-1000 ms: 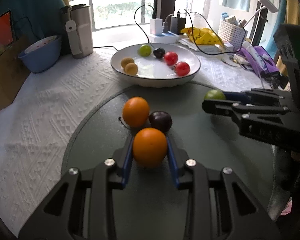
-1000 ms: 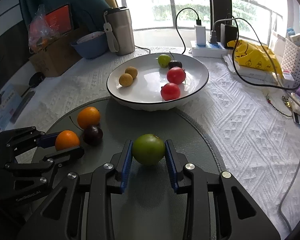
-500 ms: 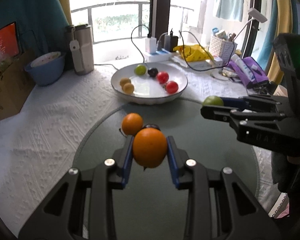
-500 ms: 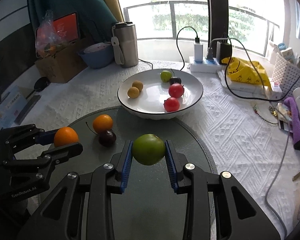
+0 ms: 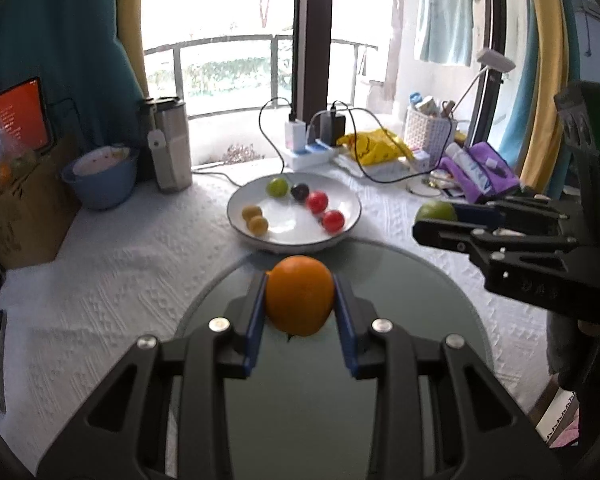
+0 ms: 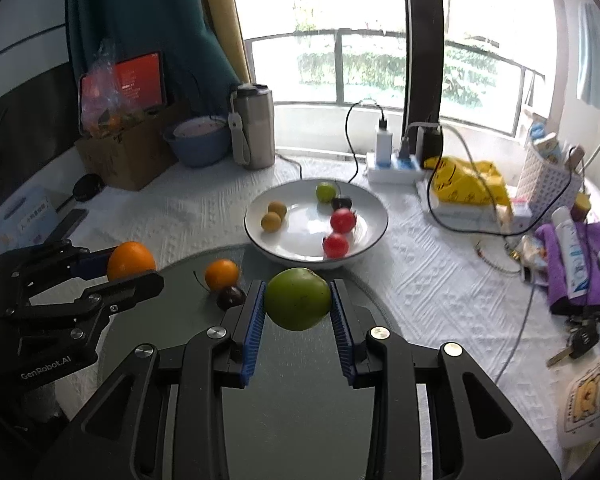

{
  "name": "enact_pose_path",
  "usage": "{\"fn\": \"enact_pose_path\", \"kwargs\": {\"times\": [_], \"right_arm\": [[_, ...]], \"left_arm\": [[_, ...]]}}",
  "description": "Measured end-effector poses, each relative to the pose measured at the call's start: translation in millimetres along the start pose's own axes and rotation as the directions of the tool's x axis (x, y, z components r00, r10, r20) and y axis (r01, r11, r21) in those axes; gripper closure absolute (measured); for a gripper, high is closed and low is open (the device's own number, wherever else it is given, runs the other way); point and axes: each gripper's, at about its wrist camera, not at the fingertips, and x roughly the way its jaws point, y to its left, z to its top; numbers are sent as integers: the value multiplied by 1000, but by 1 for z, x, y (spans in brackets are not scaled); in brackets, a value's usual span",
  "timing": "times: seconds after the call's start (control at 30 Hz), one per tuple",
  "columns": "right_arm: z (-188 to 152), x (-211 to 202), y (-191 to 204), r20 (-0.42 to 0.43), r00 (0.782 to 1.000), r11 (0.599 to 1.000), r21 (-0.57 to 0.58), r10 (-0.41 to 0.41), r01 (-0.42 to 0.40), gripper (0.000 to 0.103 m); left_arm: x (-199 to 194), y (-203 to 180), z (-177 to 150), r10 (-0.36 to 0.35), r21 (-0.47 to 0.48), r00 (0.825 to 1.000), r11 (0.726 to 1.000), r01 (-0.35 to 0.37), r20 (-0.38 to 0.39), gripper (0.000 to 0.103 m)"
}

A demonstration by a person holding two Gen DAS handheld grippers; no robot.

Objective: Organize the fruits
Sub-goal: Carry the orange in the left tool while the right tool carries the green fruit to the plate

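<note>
My left gripper (image 5: pixel 300 300) is shut on an orange (image 5: pixel 300 294), held in the air above the round grey mat (image 5: pixel 332 392). My right gripper (image 6: pixel 298 300) is shut on a green fruit (image 6: pixel 297 298), also lifted off the mat (image 6: pixel 300 400). Each gripper shows in the other's view: the right gripper (image 5: pixel 436 220) with its green fruit (image 5: pixel 436 211), the left gripper (image 6: pixel 128 268) with its orange (image 6: pixel 130 260). On the mat lie a second orange (image 6: pixel 221 274) and a dark plum (image 6: pixel 230 297). Beyond stands a white bowl (image 6: pixel 364 236) with several small fruits.
A steel tumbler (image 6: pixel 254 126), a blue bowl (image 6: pixel 198 142) and a cardboard box (image 6: pixel 128 152) stand at the back left. A power strip with cables (image 6: pixel 396 168), a yellow bag (image 6: pixel 468 184), a white basket (image 6: pixel 548 176) and purple cloth (image 6: pixel 572 260) crowd the right.
Both grippers have risen off the mat with their fruits still held, and the bowl and table now look farther away and lower in both views.
</note>
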Motion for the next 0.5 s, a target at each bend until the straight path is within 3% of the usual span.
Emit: {"fn": "enact_pose_path", "kwargs": {"times": [0.5], "right_arm": [[30, 4, -16, 21, 999, 999, 6, -44, 44, 68]], "left_arm": [[17, 11, 29, -23, 22, 1000, 999, 23, 18, 70]]}}
